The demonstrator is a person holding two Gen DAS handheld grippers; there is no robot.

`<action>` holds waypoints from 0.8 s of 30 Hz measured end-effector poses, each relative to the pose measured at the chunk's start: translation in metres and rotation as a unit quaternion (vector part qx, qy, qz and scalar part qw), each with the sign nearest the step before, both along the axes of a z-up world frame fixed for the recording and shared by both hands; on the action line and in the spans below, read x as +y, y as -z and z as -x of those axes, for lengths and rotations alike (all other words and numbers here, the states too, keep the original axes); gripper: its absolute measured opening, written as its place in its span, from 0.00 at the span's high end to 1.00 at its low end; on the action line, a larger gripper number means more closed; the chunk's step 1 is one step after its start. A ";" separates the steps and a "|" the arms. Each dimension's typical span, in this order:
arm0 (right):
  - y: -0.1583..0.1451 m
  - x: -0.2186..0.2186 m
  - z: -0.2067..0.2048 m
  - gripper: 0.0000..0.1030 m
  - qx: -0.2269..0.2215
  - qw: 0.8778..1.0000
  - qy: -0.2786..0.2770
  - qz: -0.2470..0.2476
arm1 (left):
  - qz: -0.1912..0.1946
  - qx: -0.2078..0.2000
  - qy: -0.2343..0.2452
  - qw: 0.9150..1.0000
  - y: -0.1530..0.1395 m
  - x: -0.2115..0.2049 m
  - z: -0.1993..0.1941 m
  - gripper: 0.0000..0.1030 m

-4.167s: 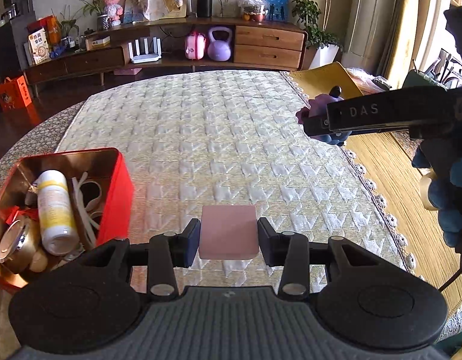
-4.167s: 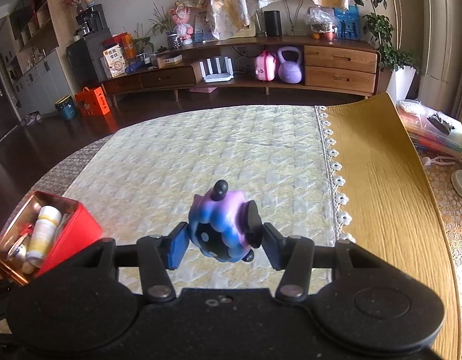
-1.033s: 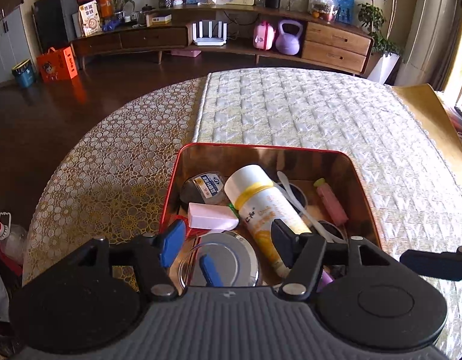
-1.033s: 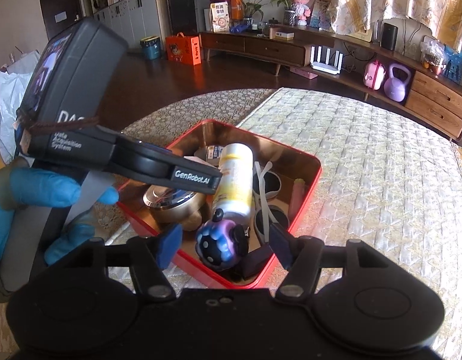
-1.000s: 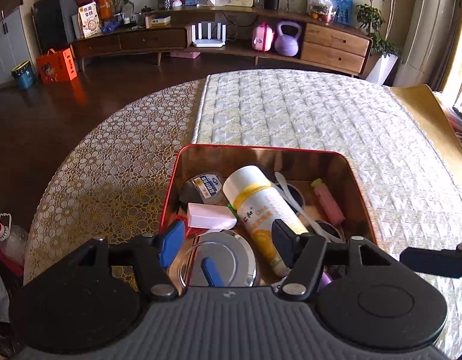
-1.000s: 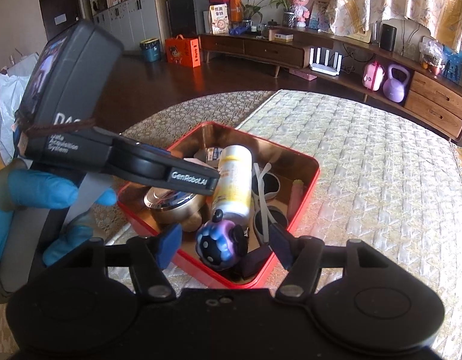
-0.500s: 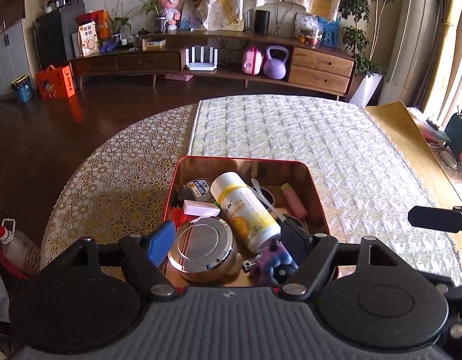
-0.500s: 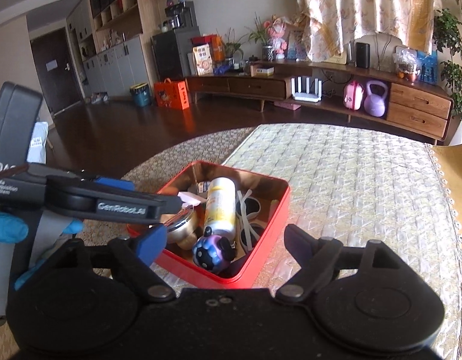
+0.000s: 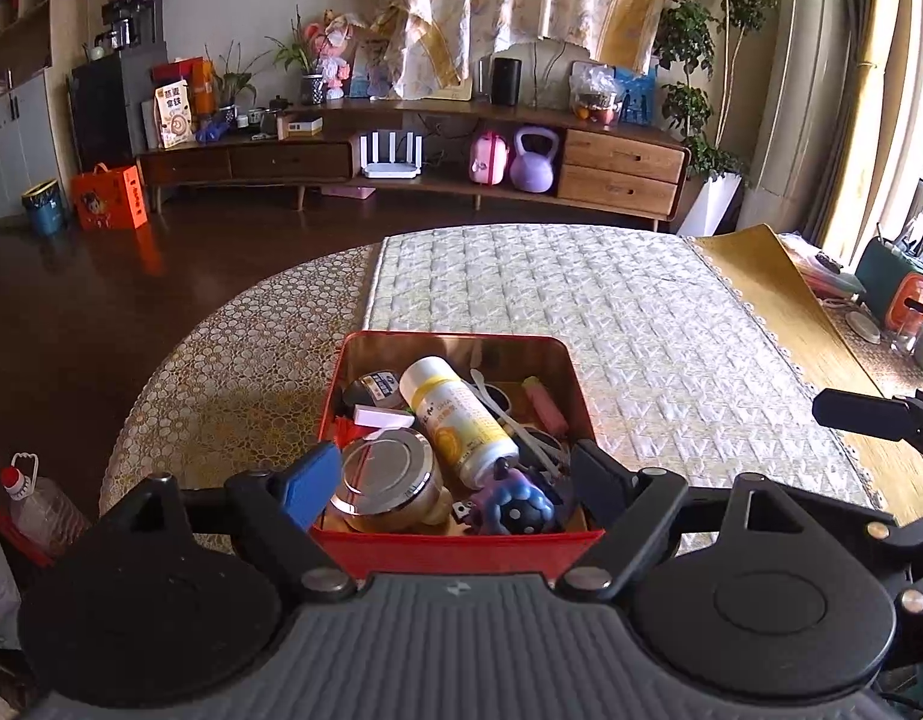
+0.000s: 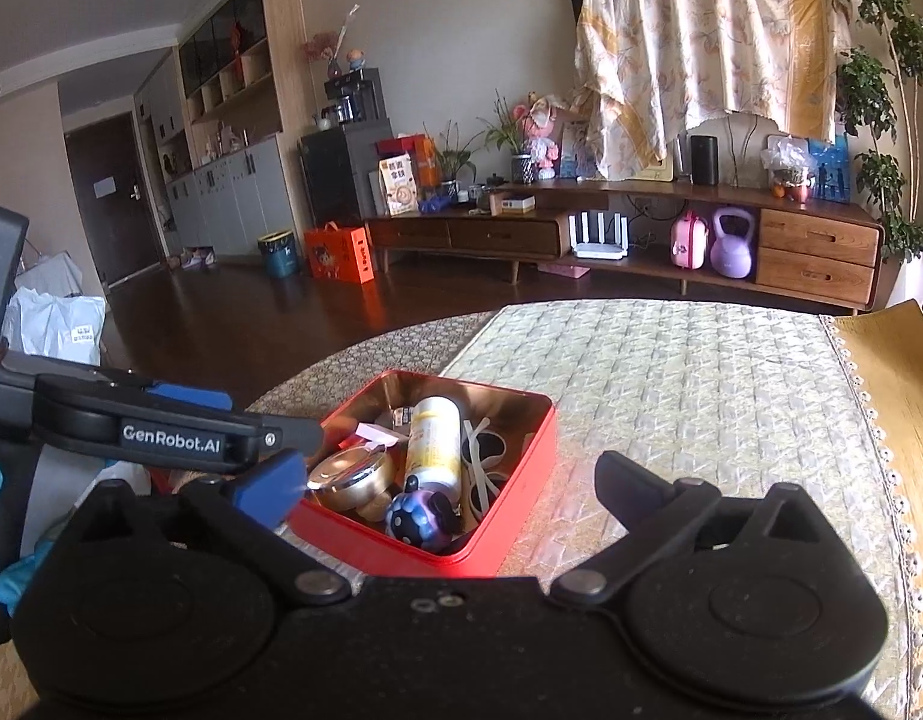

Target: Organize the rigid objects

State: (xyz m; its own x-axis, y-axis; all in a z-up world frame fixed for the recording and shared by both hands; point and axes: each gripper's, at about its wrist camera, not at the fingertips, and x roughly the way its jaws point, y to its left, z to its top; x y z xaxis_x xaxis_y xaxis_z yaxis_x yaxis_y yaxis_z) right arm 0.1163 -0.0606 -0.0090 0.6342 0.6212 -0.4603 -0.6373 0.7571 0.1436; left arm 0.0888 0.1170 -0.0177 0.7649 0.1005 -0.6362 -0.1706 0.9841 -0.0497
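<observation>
A red tin box (image 9: 572,384) (image 10: 521,450) sits on the quilted table. It holds a white and yellow bottle (image 9: 455,420) (image 10: 434,441), a round metal tin (image 9: 386,480) (image 10: 347,474), a pink block (image 9: 380,418), a pink stick (image 9: 545,408) and the purple spotted toy (image 9: 515,507) (image 10: 419,516). My left gripper (image 9: 455,480) is open and empty, above the box's near edge. My right gripper (image 10: 443,480) is open and empty, back from the box's near right side.
The quilted cloth (image 9: 581,294) spreads beyond the box. A yellow mat (image 9: 779,294) lies to the right, with a green and an orange container (image 9: 899,294) past it. The right gripper's tip (image 9: 863,414) shows at the right edge. The left gripper's body (image 10: 161,426) stands left of the box.
Both grippers have pulled back and up from the box. The right gripper has let go of the purple toy, which now lies in the box. Both jaws have opened wider.
</observation>
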 end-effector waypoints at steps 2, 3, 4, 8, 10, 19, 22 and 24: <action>0.000 -0.004 0.002 0.00 0.001 1.000 0.005 -0.008 | 0.003 -0.001 0.005 1.000 0.001 -0.003 0.004 0.13; -0.001 -0.005 0.003 0.00 0.000 1.000 0.008 -0.011 | 0.005 0.000 0.004 1.000 0.001 -0.005 0.006 0.12; -0.001 -0.008 0.005 0.00 -0.001 1.000 0.012 -0.012 | 0.009 -0.002 0.005 1.000 0.002 -0.006 0.007 0.12; -0.001 -0.016 0.011 0.00 -0.010 0.999 0.025 -0.017 | 0.010 -0.002 0.007 1.000 0.004 -0.012 0.012 0.03; 0.000 -0.020 0.011 0.00 -0.004 0.999 0.031 -0.023 | 0.009 0.000 0.006 1.000 0.005 -0.014 0.014 0.03; 0.005 -0.033 0.017 0.00 0.011 0.997 0.053 -0.049 | 0.004 -0.008 -0.002 1.000 0.004 -0.023 0.028 0.03; 0.007 -0.034 0.018 0.00 0.021 0.997 0.055 -0.052 | -0.013 -0.016 -0.004 1.000 0.001 -0.028 0.032 0.03; 0.008 -0.034 0.020 0.00 0.019 0.997 0.058 -0.048 | -0.016 -0.022 0.000 1.000 -0.001 -0.032 0.034 0.03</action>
